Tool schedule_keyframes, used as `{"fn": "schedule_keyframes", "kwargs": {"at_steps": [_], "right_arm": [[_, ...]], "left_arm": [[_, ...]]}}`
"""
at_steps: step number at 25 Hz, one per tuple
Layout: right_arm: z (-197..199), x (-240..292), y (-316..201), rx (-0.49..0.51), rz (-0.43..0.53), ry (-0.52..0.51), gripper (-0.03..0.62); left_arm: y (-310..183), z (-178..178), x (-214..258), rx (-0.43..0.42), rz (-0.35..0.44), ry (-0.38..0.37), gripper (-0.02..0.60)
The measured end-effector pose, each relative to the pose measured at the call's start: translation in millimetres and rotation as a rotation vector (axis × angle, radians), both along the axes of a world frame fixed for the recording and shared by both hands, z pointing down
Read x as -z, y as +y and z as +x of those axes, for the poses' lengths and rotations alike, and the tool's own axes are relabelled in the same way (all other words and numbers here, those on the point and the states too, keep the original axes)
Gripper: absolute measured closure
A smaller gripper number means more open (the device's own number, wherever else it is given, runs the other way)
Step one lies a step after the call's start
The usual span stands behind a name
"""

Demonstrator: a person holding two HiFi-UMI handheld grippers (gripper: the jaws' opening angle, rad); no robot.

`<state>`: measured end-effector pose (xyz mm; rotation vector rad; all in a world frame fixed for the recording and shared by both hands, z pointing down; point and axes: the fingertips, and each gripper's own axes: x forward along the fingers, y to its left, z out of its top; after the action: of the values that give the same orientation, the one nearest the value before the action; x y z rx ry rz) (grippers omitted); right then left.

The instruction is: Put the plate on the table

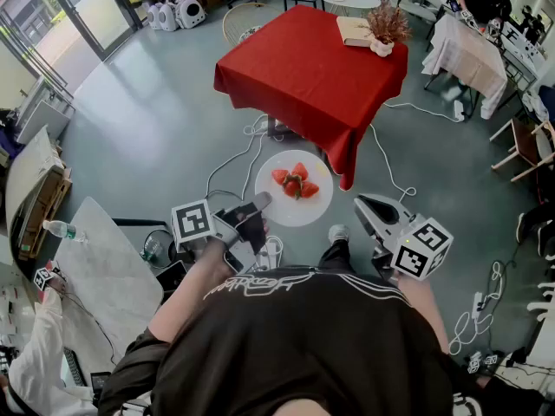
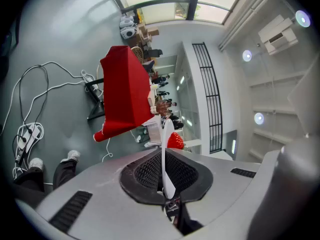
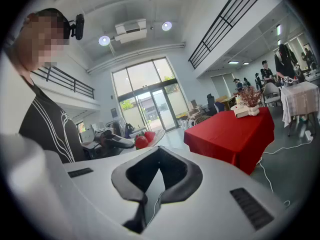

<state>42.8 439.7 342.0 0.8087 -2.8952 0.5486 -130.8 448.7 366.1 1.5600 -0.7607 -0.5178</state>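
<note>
Strawberries (image 1: pixel 295 183) on white plate (image 1: pixel 317 210)

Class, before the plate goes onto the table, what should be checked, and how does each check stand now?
1. Left hand-held gripper shut on plate rim: ok.
2. Strawberries all on the plate: ok.
3. Red table has bare cloth on its near side: ok.
4. Plate over the table: not ok, it hangs above the floor.
5. Right hand-held gripper empty: ok.
</note>
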Motion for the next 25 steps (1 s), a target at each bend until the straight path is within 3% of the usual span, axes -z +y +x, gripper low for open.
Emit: {"fn": "schedule_keyframes", "kwargs": {"at_steps": [13, 25], "right_arm": [[-11.9, -16.0, -28.5, 0.027, -0.033, -0.016, 0.588], [8.6, -30.1, -122.1, 0.113, -0.057, -0.032, 0.586]], "left_arm": [[-17.9, -9.2, -23.6, 0.029, -0.039, -0.002, 0.566], [-109.4, 21.6, -46.6, 0.076, -0.113, 0.012, 0.566]]}}
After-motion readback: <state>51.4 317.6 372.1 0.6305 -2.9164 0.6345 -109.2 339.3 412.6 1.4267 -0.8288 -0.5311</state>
